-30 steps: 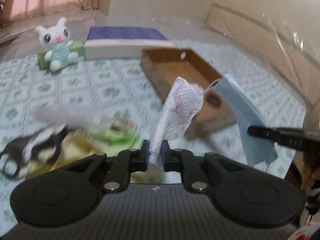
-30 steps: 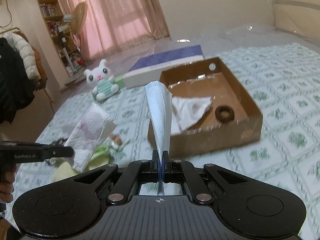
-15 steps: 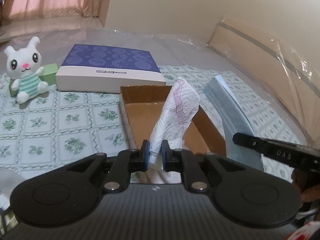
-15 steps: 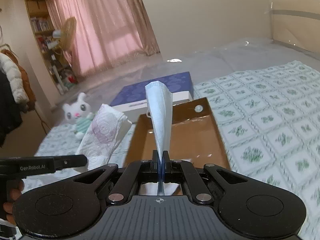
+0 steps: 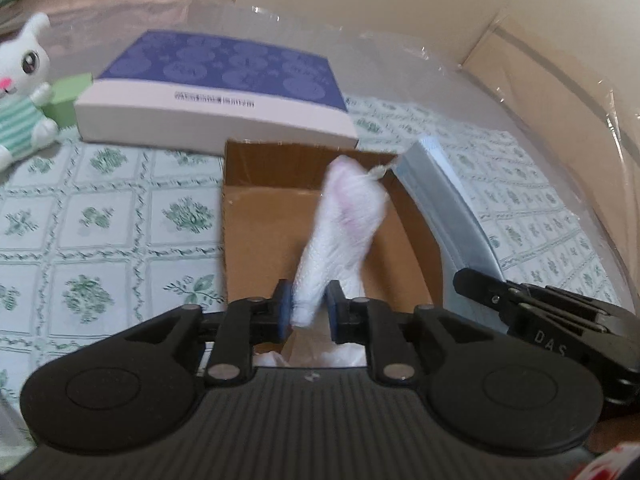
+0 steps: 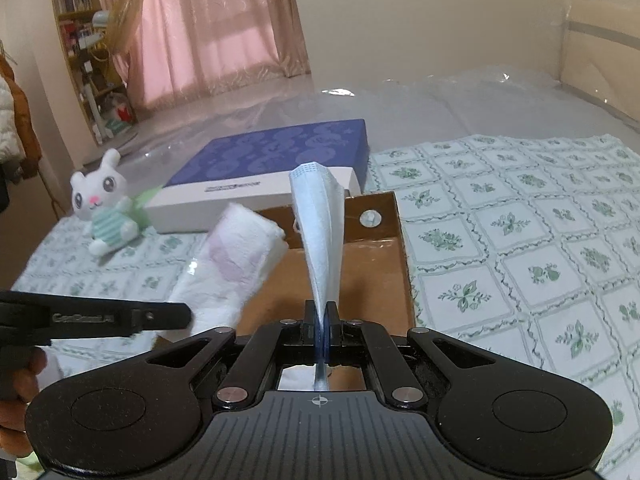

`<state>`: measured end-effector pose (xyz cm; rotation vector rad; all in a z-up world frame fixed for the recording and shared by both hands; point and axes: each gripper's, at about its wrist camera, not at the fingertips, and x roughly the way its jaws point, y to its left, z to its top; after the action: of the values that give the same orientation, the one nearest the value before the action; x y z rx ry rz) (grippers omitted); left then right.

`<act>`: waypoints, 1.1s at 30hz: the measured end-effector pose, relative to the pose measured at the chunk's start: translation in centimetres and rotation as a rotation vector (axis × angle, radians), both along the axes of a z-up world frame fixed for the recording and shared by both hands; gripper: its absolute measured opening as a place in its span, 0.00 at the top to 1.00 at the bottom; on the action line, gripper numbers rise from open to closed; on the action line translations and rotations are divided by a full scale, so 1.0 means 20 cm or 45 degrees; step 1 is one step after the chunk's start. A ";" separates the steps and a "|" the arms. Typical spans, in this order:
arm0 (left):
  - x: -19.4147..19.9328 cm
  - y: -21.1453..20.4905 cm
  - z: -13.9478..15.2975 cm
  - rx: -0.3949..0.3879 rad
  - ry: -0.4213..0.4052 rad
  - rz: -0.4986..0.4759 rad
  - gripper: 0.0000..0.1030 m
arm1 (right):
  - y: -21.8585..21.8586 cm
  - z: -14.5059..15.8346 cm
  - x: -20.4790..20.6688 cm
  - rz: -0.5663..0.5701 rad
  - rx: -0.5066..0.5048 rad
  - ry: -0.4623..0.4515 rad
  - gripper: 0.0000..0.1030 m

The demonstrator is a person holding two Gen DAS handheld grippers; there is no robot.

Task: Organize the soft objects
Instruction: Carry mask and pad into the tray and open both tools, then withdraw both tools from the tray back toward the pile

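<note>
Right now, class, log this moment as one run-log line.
left gripper: fingers just opening, tissue between them | right gripper: shut on face mask | both over cardboard box

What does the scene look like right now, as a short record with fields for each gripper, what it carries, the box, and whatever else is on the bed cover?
left gripper: jaws just opening, white paper towel between them, one pad clear of it
right gripper: shut on a blue face mask
cardboard box: open, below both carried items
inside box: white material partly visible under the grippers
blue-topped flat box: behind the cardboard box
plush bunny: sitting left of the flat box
</note>
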<state>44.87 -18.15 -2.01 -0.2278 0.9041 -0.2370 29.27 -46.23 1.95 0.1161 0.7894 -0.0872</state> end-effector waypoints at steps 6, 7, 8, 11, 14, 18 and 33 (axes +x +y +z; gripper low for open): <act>0.04 -0.04 -0.04 0.094 -0.009 -0.038 0.67 | -0.05 -0.05 0.03 -0.003 0.012 0.005 0.88; 0.04 -0.04 -0.04 0.104 -0.008 -0.042 0.65 | -0.05 -0.06 0.03 0.002 0.020 0.007 0.76; 0.03 -0.04 -0.04 0.110 -0.007 -0.047 0.63 | -0.05 -0.06 0.03 0.001 0.023 0.009 0.69; 0.02 -0.03 -0.04 0.124 -0.005 -0.064 0.56 | -0.05 -0.06 0.01 -0.016 0.008 -0.010 0.50; -0.02 -0.02 -0.03 0.144 -0.013 -0.093 0.52 | -0.05 -0.05 -0.02 -0.031 0.032 -0.016 0.48; -0.08 -0.02 0.01 0.190 -0.033 -0.130 0.50 | -0.04 -0.03 -0.07 -0.033 0.043 -0.008 0.46; -0.51 0.06 0.23 0.218 -0.137 -0.266 0.45 | 0.14 0.19 -0.43 -0.062 0.137 -0.084 0.41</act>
<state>34.58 -17.01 2.59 0.0388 0.8366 -0.3599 20.69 -43.45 5.69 0.2392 0.7253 -0.0865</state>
